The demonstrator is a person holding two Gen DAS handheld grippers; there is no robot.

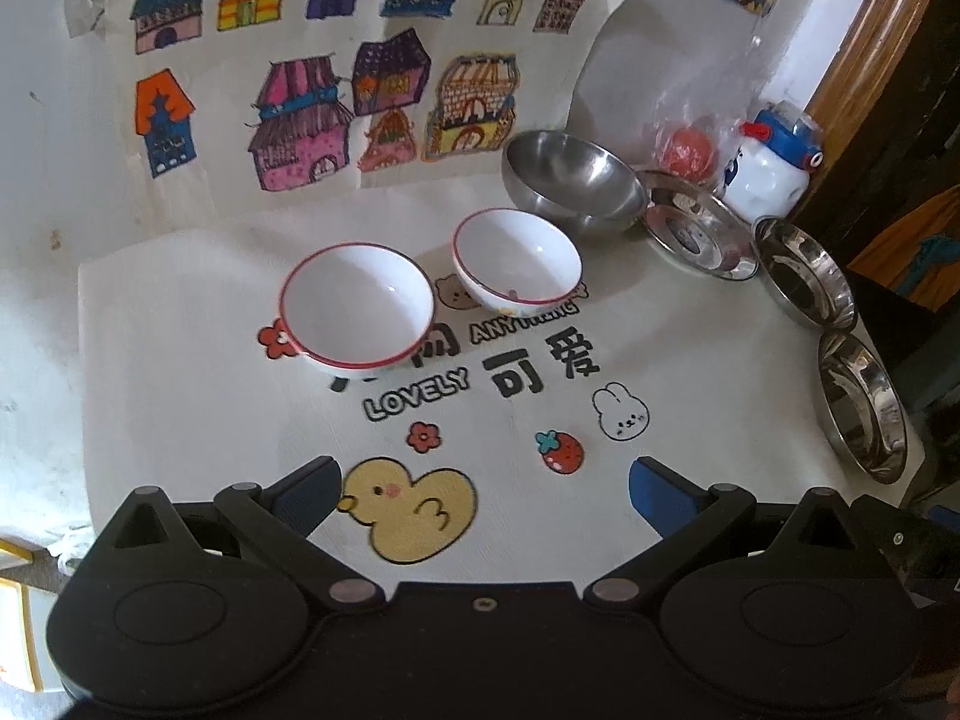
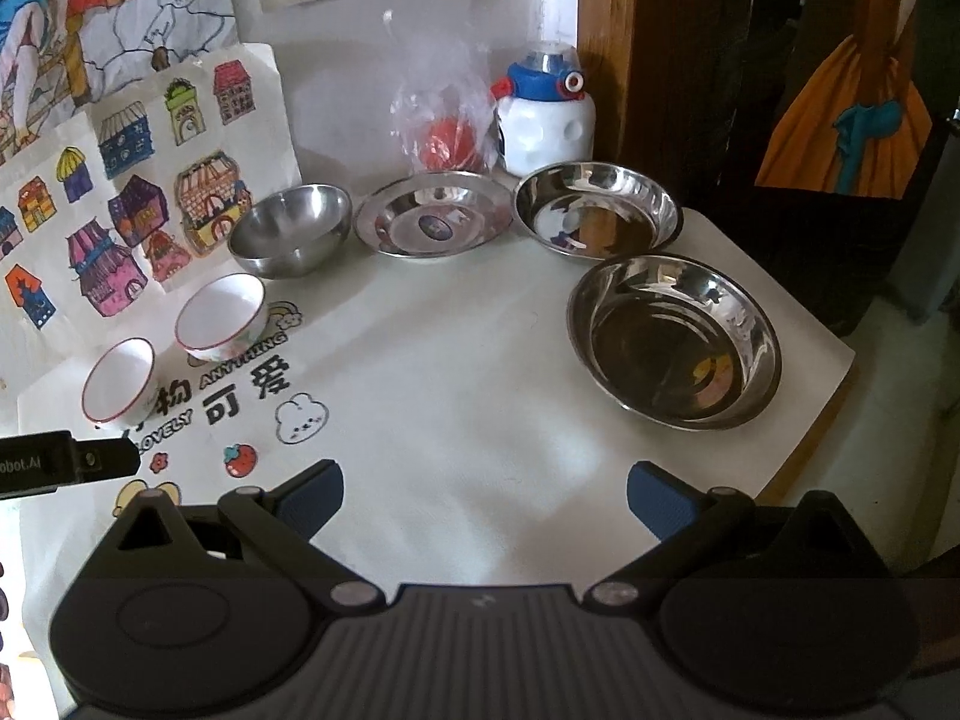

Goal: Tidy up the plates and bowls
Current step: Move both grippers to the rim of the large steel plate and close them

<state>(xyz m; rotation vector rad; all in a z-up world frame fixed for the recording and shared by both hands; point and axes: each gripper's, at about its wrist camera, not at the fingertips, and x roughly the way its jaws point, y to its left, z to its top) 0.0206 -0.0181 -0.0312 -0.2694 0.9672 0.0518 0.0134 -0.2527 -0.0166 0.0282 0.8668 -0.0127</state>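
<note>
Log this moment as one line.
left tool open, empty | right tool open, empty | white bowls unstacked | steel plates apart

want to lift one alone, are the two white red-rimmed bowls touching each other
Apart. The left wrist view shows a strip of printed cloth between the nearer white red-rimmed bowl and the farther white red-rimmed bowl.

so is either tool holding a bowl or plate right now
No, nothing is held: the left tool and the right tool are both open and empty above the table.
</note>
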